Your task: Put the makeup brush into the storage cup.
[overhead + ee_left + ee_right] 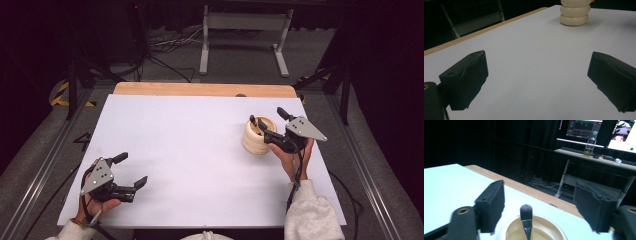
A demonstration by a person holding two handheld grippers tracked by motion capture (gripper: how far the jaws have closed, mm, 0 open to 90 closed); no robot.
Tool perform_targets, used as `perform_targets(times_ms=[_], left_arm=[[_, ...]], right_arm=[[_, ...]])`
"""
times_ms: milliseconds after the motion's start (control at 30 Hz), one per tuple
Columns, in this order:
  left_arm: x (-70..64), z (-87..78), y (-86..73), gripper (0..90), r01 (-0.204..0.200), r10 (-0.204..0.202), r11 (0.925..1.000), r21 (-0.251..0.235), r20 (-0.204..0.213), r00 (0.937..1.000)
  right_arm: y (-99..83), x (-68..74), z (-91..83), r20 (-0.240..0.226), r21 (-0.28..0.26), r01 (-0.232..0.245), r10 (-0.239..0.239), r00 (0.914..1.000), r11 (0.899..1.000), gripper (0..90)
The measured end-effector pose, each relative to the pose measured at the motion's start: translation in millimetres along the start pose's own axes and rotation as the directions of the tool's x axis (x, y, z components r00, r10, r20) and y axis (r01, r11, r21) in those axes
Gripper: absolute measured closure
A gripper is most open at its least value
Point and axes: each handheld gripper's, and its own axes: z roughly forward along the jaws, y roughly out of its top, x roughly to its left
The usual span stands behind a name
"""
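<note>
High view: white counter w/ a wooden strip along its far edge. Left hand-held gripper sits low over the counter's near-left corner, held in the person's left hand; jaws spread wide, nothing between them, grey three-cornered plate on top. Right hand-held gripper is at the counter's right side, held in the right hand, sleeve light grey; jaws wide apart, one jaw tip over the mouth of a cream ribbed pot, the other clear of it on the far right side. Whether the jaw touches the rim: cannot tell.

Left gripper view: both black jaws stand wide apart, bare counter between them. The cream ribbed pot stands well ahead of this gripper, towards its right jaw, top cut off by the frame edge.

Right gripper view: jaws wide, gripping nothing. Directly below and between them, the pot's open mouth, w/ a brush standing in it, dark bristles upward, about midway between the jaws and touching neither. Beyond the counter edge: a desk w/ lit monitors and a clear bottle, background dark.
</note>
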Motion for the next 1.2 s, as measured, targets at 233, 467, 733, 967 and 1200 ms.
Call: perform_targets(times_ms=[233, 467, 733, 967, 1200], left_arm=[[0.2, -0.5, 0.0, 4.0, -0.002, 0.002, 1.0, 0.003, 0.002, 1.0], [-0.4, 0.0, -0.3, 4.0, -0.004, 0.004, 1.0, -0.002, -0.001, 1.0], [-0.9, 0.6, -0.4, 4.0, -0.006, 0.006, 1.0, -0.001, 0.0, 1.0], [-0.8, 0.2, -0.3, 4.0, -0.01, 0.01, 0.9999, 0.0, -0.002, 0.9999], [-1.5, 1.0, -0.4, 4.0, -0.011, 0.011, 0.9999, 0.004, 0.005, 0.9999]], right_arm=[[4.8, 2.6, -2.6, 0.031, 0.011, 0.006, -0.007, 0.9995, 1.0, 13.4], [9.1, 3.1, -8.2, 0.032, -0.002, 0.0, 0.0, 0.9995, 1.0, 10.2], [12.2, 5.5, -13.4, 0.008, -0.004, 0.003, -0.003, 1.0, 1.0, 8.5], [14.2, 7.8, -17.7, 0.002, 0.001, 0.016, -0.016, 0.9999, 1.0, 8.5], [15.4, 11.8, -22.7, -0.003, -0.002, 0.046, -0.046, 0.9989, 0.999, 7.3]])
